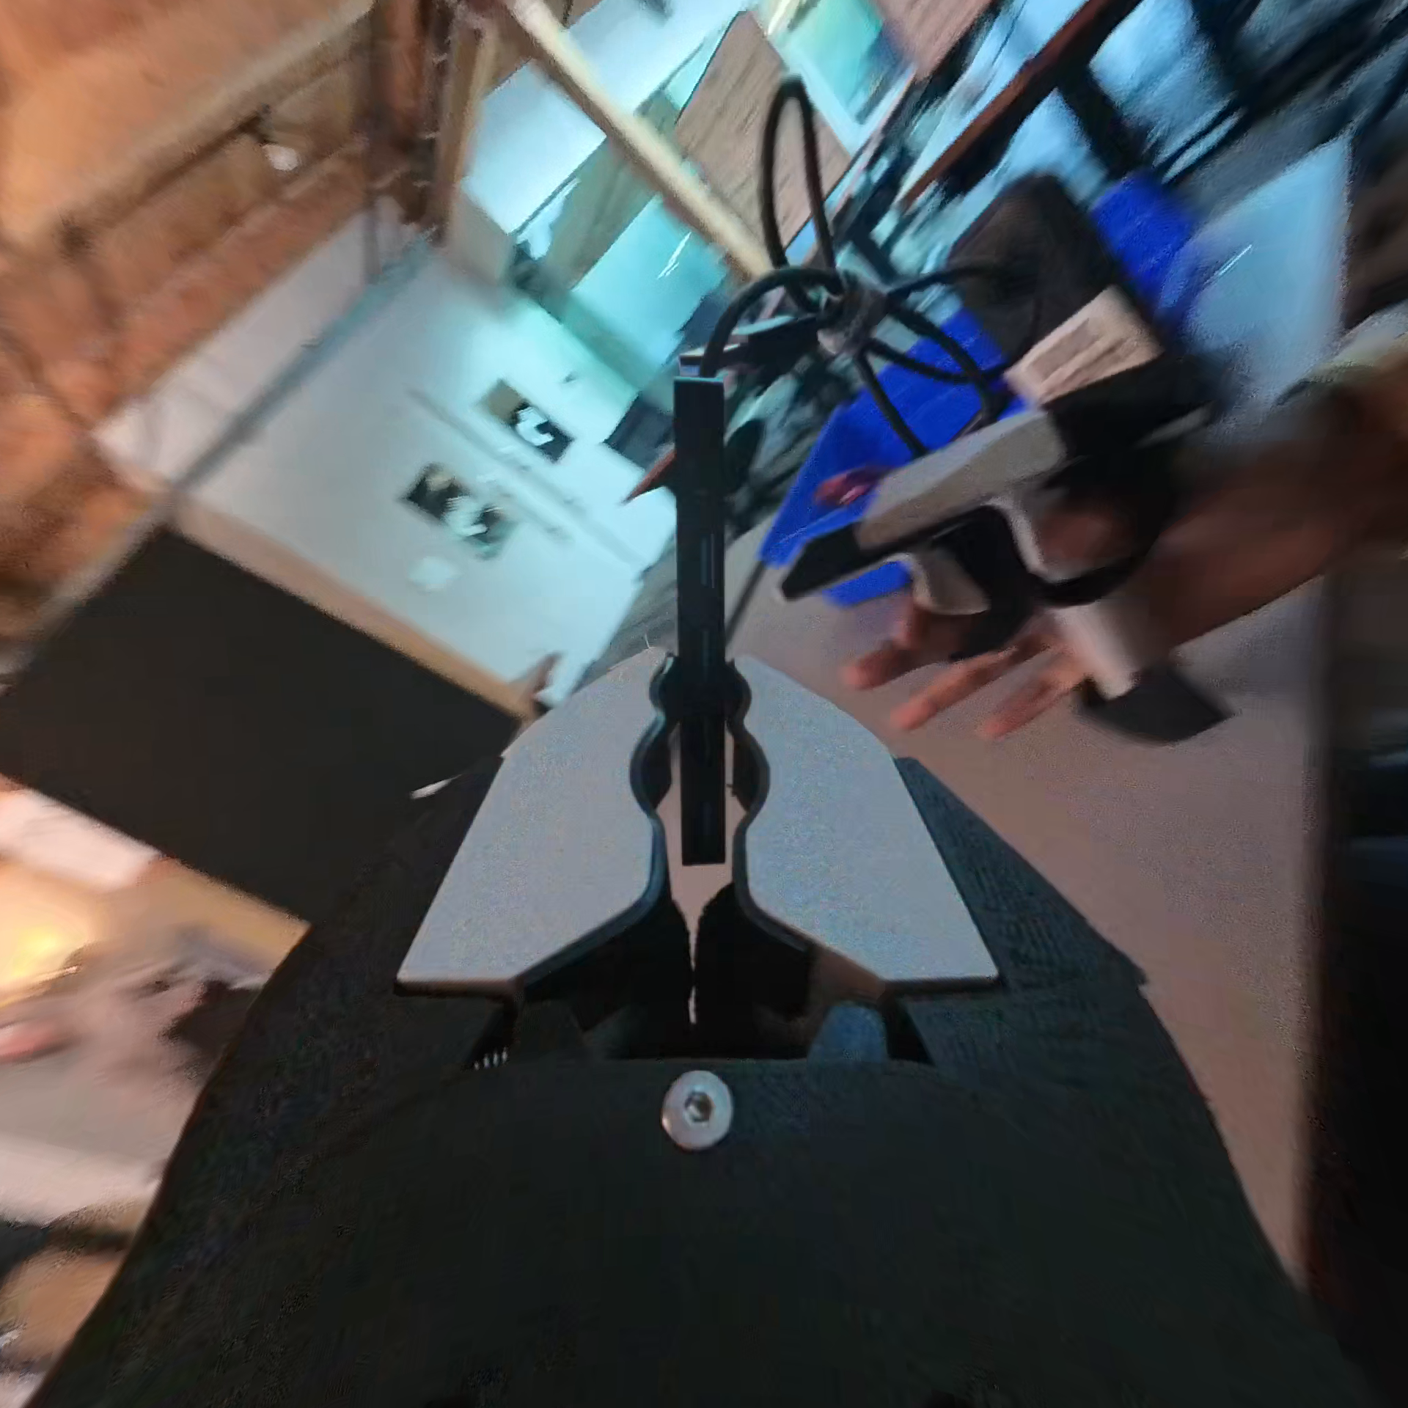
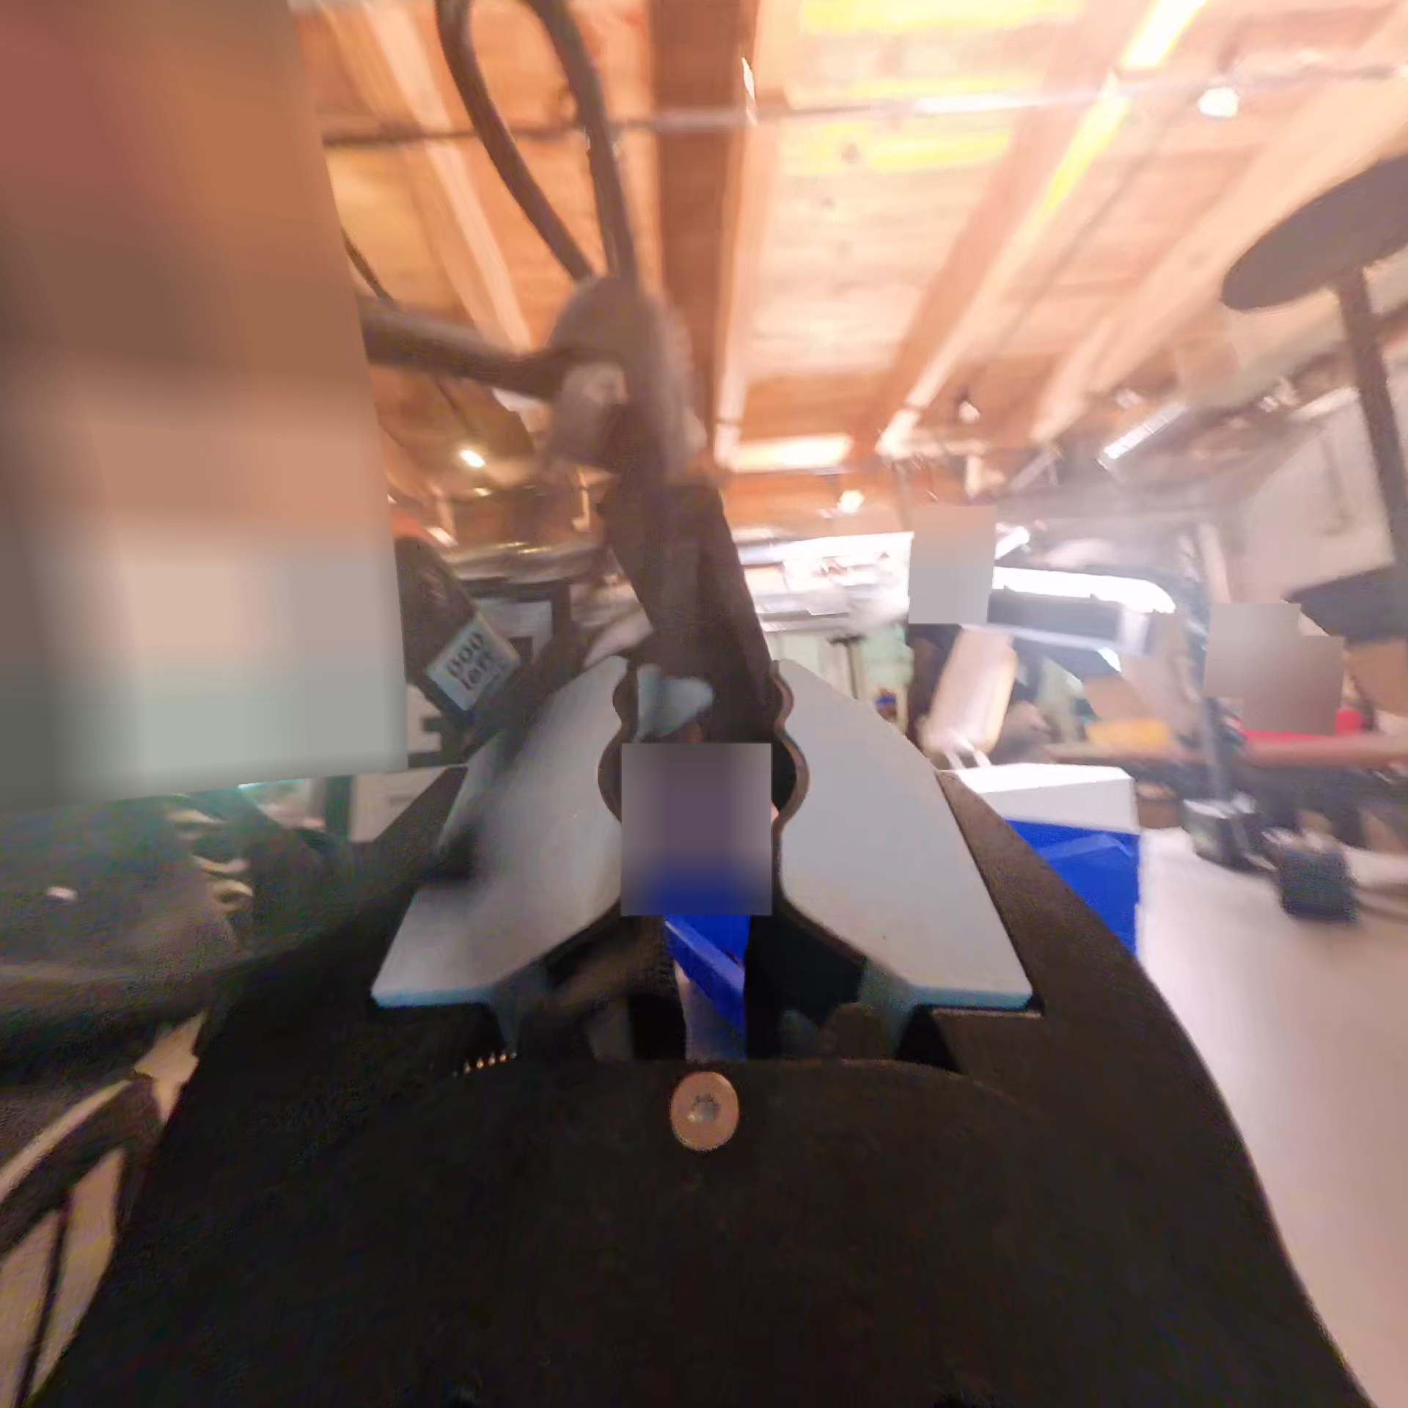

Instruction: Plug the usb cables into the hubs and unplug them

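The left tool (image 1: pixel 702 689) is squeezed tight on a thin black hub (image 1: pixel 701 579), held up in the air, edge-on; the black cable (image 1: pixel 800 289) loops at its far end; the right tool (image 2: pixel 701 686) seems to pinch a dark, blurry cable piece (image 2: pixel 686 548); the hub looks light and stiff, so hold its flat sides; cables bend, so grab the hard plug.
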Tool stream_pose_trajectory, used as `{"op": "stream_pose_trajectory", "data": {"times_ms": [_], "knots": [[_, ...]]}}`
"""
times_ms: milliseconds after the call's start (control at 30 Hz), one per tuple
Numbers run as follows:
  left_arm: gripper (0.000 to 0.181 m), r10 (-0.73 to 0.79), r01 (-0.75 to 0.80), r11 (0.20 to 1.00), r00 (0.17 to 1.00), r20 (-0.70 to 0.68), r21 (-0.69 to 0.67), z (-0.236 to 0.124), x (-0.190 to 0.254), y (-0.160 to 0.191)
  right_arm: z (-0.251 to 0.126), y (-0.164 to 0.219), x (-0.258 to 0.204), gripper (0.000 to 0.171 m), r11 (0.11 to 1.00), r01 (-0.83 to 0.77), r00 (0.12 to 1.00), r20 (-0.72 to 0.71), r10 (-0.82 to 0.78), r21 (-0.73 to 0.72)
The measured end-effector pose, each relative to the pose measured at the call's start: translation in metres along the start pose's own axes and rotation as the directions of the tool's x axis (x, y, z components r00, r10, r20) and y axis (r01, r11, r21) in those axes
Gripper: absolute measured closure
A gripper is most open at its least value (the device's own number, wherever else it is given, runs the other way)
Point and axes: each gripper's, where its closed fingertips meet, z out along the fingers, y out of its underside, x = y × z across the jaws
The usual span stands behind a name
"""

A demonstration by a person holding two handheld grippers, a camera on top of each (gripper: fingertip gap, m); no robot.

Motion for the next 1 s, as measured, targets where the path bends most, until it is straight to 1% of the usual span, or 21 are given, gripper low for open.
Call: {"op": "stream_pose_trajectory", "data": {"times_ms": [33, 67, 100, 133, 167, 233, 300, 400, 433, 467, 500, 567, 600, 633, 667, 700, 733, 767, 800, 900, 1000], "knots": [[0.17, 0.072, -0.07, 0.997, 0.996, 0.053, -0.044, -0.002, -0.011, 0.005, -0.003, 0.01, 0.014, 0.133, 0.998, 0.01, 0.997, -0.07, -0.014, -0.056], [0.171, 0.134, -0.127, 0.989, 0.987, 0.089, -0.082, -0.005, -0.019, 0.01, -0.007, 0.021, 0.03, 0.121, 0.991, 0.019, 0.986, -0.159, -0.039, -0.13], [0.17, 0.196, -0.183, 0.976, 0.974, 0.113, -0.119, -0.007, -0.026, 0.015, -0.01, 0.028, 0.041, 0.1, 0.981, 0.052, 0.971, -0.221, -0.094, -0.186], [0.17, 0.249, -0.228, 0.961, 0.96, 0.127, -0.158, -0.008, -0.031, 0.021, -0.014, 0.03, 0.053, 0.08, 0.962, 0.133, 0.938, -0.284, -0.201, -0.239], [0.17, 0.29, -0.261, 0.945, 0.948, 0.129, -0.199, -0.008, -0.034, 0.027, -0.019, 0.028, 0.065, 0.069, 0.924, 0.24, 0.873, -0.351, -0.339, -0.296], [0.171, 0.361, -0.316, 0.909, 0.923, 0.135, -0.271, -0.009, -0.041, 0.037, -0.026, 0.009, 0.074, 0.049, 0.787, 0.484, 0.67, -0.417, -0.615, -0.382], [0.171, 0.43, -0.371, 0.873, 0.892, 0.14, -0.318, -0.011, -0.046, 0.044, -0.024, -0.009, 0.062, 0.05, 0.58, 0.677, 0.454, -0.363, -0.814, -0.453], [0.17, 0.51, -0.437, 0.815, 0.853, 0.112, -0.38, -0.012, -0.049, 0.051, -0.012, -0.026, 0.039, 0.047, 0.291, 0.818, 0.187, -0.248, -0.95, -0.497], [0.171, 0.513, -0.438, 0.805, 0.852, 0.099, -0.399, -0.013, -0.049, 0.054, -0.008, -0.034, 0.031, 0.045, 0.237, 0.843, 0.131, -0.242, -0.961, -0.484], [0.171, 0.504, -0.427, 0.805, 0.858, 0.096, -0.413, -0.013, -0.05, 0.057, -0.007, -0.043, 0.022, 0.045, 0.223, 0.862, 0.111, -0.258, -0.96, -0.455], [0.171, 0.495, -0.413, 0.807, 0.863, 0.1, -0.422, -0.014, -0.052, 0.06, -0.006, -0.053, 0.017, 0.043, 0.236, 0.874, 0.118, -0.285, -0.951, -0.426], [0.171, 0.502, -0.417, 0.795, 0.86, 0.091, -0.442, -0.014, -0.054, 0.066, -0.01, -0.071, 0.011, 0.043, 0.28, 0.884, 0.151, -0.338, -0.929, -0.375], [0.171, 0.518, -0.43, 0.777, 0.851, 0.081, -0.459, -0.013, -0.054, 0.07, -0.011, -0.076, 0.007, 0.043, 0.272, 0.893, 0.146, -0.341, -0.929, -0.359], [0.171, 0.544, -0.448, 0.753, 0.836, 0.073, -0.481, -0.013, -0.054, 0.074, -0.01, -0.077, 0.0, 0.043, 0.224, 0.911, 0.11, -0.319, -0.941, -0.346], [0.17, 0.57, -0.472, 0.731, 0.819, 0.062, -0.493, -0.011, -0.053, 0.076, -0.006, -0.073, -0.009, 0.045, 0.149, 0.931, 0.06, -0.263, -0.963, -0.334], [0.17, 0.583, -0.492, 0.722, 0.812, 0.044, -0.486, -0.009, -0.049, 0.076, 0.0, -0.061, -0.016, 0.052, 0.073, 0.941, 0.014, -0.176, -0.984, -0.331], [0.171, 0.578, -0.503, 0.729, 0.816, 0.023, -0.464, -0.006, -0.041, 0.075, 0.006, -0.044, -0.019, 0.063, 0.013, 0.94, -0.015, -0.081, -0.997, -0.34], [0.171, 0.569, -0.512, 0.739, 0.822, 0.0, -0.438, -0.003, -0.033, 0.073, 0.01, -0.029, -0.019, 0.069, -0.032, 0.935, -0.035, -0.002, -0.999, -0.352], [0.171, 0.57, -0.526, 0.743, 0.822, -0.022, -0.414, 0.0, -0.025, 0.071, 0.011, -0.014, -0.017, 0.075, -0.064, 0.926, -0.043, 0.064, -0.997, -0.372], [0.171, 0.611, -0.597, 0.722, 0.787, -0.082, -0.348, 0.004, -0.001, 0.061, 0.004, 0.02, 0.001, 0.107, -0.153, 0.872, -0.048, 0.231, -0.972, -0.465], [0.171, 0.633, -0.64, 0.714, 0.763, -0.126, -0.284, 0.007, 0.019, 0.051, -0.005, 0.039, 0.016, 0.126, -0.23, 0.82, -0.038, 0.35, -0.936, -0.525]]}}
